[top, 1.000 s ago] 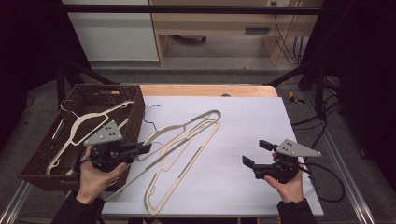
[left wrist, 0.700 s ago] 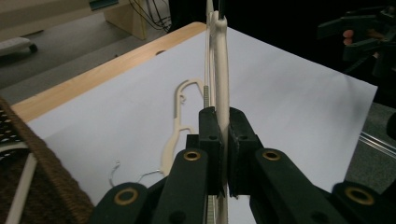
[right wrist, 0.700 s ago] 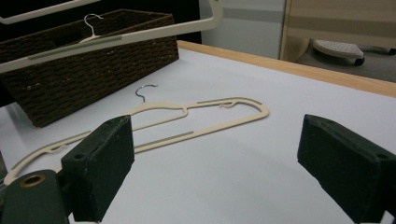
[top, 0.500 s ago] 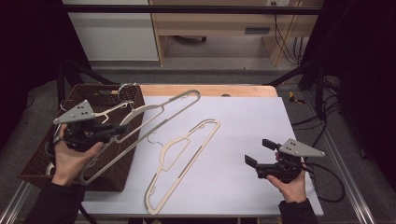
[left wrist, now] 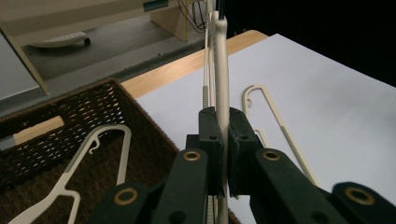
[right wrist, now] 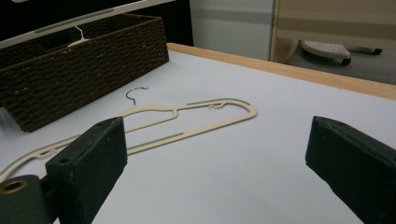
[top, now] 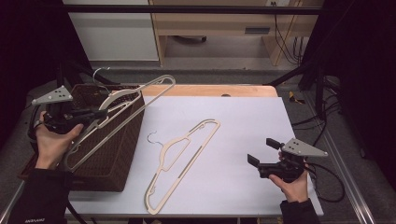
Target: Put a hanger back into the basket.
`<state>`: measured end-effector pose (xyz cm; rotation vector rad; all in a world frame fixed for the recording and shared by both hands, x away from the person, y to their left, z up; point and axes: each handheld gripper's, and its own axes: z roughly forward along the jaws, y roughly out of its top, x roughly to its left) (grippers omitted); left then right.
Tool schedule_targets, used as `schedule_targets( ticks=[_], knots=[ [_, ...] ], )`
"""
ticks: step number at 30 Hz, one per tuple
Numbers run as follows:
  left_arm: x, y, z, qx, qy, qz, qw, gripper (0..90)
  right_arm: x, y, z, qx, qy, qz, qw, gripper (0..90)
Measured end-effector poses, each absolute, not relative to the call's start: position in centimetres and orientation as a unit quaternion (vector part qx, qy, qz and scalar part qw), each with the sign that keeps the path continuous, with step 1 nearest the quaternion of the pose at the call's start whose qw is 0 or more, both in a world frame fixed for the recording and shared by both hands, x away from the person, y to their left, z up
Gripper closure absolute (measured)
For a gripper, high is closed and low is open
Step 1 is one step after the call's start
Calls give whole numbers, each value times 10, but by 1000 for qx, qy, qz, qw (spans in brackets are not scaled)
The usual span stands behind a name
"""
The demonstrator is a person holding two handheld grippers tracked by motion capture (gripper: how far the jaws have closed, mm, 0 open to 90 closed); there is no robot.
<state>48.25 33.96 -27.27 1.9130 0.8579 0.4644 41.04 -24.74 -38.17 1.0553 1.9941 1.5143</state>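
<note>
Near the bench's [top: 243, 107] front edge, the right gripper [top: 261, 154] has just been opening its black jaws, now wide with nothing between them. A flat cream hanger [top: 182, 163] lies mid-bench. Farther left, the left gripper [top: 100, 113] clamps a second slim cream hanger [top: 140, 91] above the dark woven basket [top: 116, 154].

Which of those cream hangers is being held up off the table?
The hanger over the basket: the left hand-held gripper clamps this held hanger. Another lies flat on the table.
</note>
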Motion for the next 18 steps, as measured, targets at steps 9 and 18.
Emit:
schedule_targets(
  ticks=[9, 18],
  knots=[
    [493, 382, -288, 763, 382, 191, 484, 861, 412, -247, -384, 382, 719, 541, 209, 54],
    [497, 415, -299, 755, 408, 192, 476, 861, 414, -247, -385, 385, 719, 539, 209, 53]
  ],
)
